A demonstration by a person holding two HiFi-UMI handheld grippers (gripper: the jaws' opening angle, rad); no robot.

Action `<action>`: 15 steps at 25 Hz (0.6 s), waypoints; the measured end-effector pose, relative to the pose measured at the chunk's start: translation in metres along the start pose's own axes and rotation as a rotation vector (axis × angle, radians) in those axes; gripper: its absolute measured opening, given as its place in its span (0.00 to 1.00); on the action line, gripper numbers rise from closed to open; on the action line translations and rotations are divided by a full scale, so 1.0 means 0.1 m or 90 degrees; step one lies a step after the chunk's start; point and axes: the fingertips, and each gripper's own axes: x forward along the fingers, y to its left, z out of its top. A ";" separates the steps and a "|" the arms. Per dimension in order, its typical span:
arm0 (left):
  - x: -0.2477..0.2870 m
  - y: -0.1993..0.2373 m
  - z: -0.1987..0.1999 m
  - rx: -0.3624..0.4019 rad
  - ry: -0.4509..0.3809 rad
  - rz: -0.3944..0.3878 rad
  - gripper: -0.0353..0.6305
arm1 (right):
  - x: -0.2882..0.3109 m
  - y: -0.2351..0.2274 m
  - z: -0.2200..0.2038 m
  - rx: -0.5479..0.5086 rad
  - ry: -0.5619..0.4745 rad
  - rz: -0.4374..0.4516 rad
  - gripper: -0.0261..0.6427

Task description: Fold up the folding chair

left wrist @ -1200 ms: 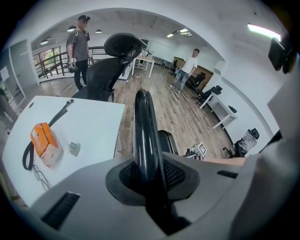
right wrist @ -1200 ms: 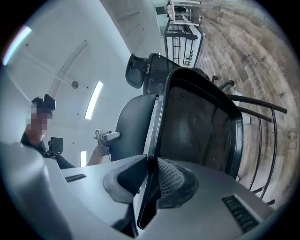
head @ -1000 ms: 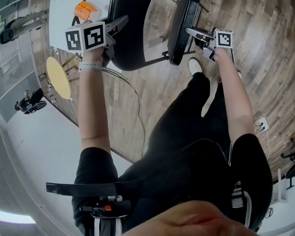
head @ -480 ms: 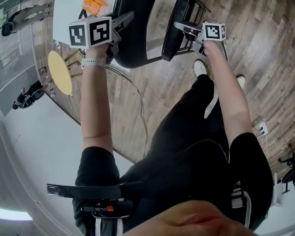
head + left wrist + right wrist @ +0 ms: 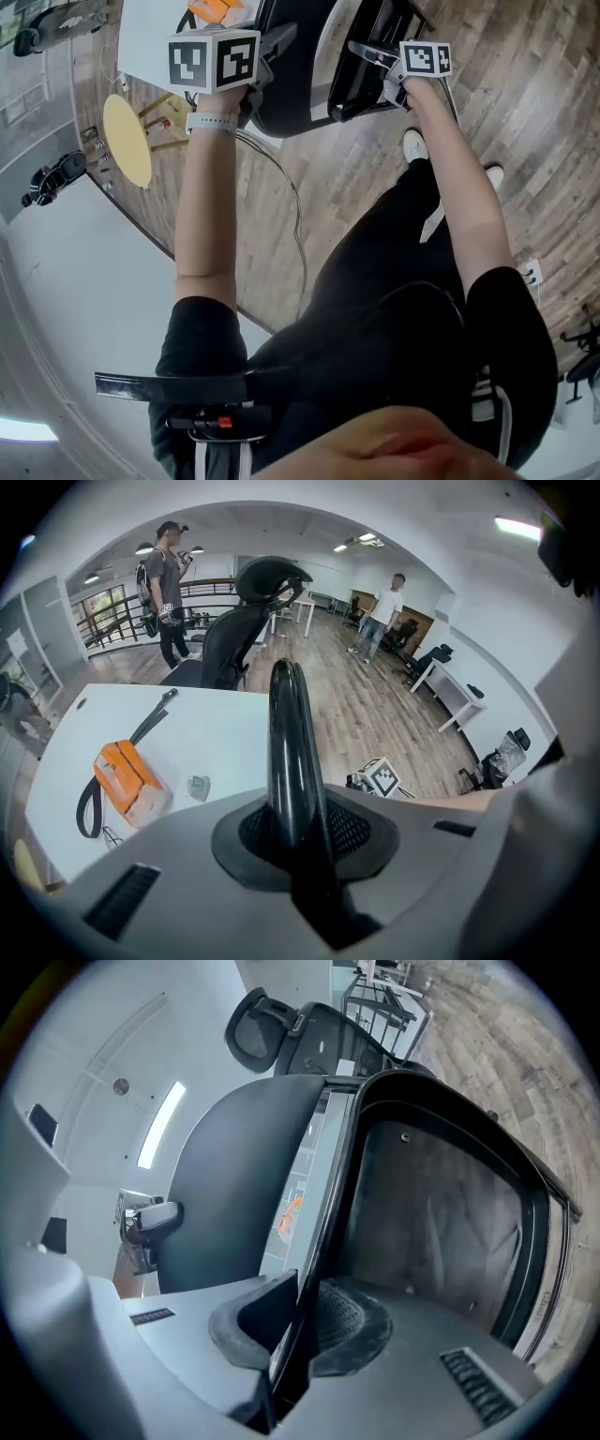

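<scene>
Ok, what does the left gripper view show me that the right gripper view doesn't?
Only the left gripper view: two people standing in the background, and the white table with the orange bag in plain sight. Only the right gripper view: the underside of the seat and the broad face of the backrest. Both: a gripper clamped on a thin black chair edge, the left gripper on the backrest, the right gripper on the seat, its jaws having just been closing further.

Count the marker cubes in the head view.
2. One marker cube on the left gripper, upper left; the other marker cube on the right gripper, upper right. None hidden.
</scene>
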 end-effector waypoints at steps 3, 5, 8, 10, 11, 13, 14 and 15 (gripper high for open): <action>0.01 0.04 -0.02 0.000 0.001 -0.004 0.14 | 0.04 -0.02 -0.01 -0.003 0.008 -0.007 0.10; 0.02 0.05 -0.02 0.002 0.002 -0.006 0.14 | 0.05 -0.03 -0.01 -0.004 0.009 -0.007 0.10; 0.05 0.06 0.01 0.009 0.004 -0.005 0.14 | 0.06 -0.06 0.01 -0.002 0.004 -0.007 0.10; 0.06 0.06 0.02 0.013 0.005 -0.003 0.14 | 0.06 -0.07 0.03 -0.001 0.002 -0.006 0.10; 0.06 0.07 0.03 0.014 0.004 -0.002 0.14 | 0.06 -0.08 0.04 0.002 0.001 -0.003 0.10; 0.06 0.06 0.02 0.014 0.005 -0.001 0.14 | 0.06 -0.08 0.03 0.005 -0.001 0.002 0.10; 0.06 0.06 0.01 0.015 0.005 0.000 0.15 | 0.06 -0.08 0.02 0.004 0.000 0.002 0.10; 0.06 0.07 0.01 0.017 0.006 0.002 0.15 | 0.06 -0.07 0.02 0.001 0.001 -0.001 0.11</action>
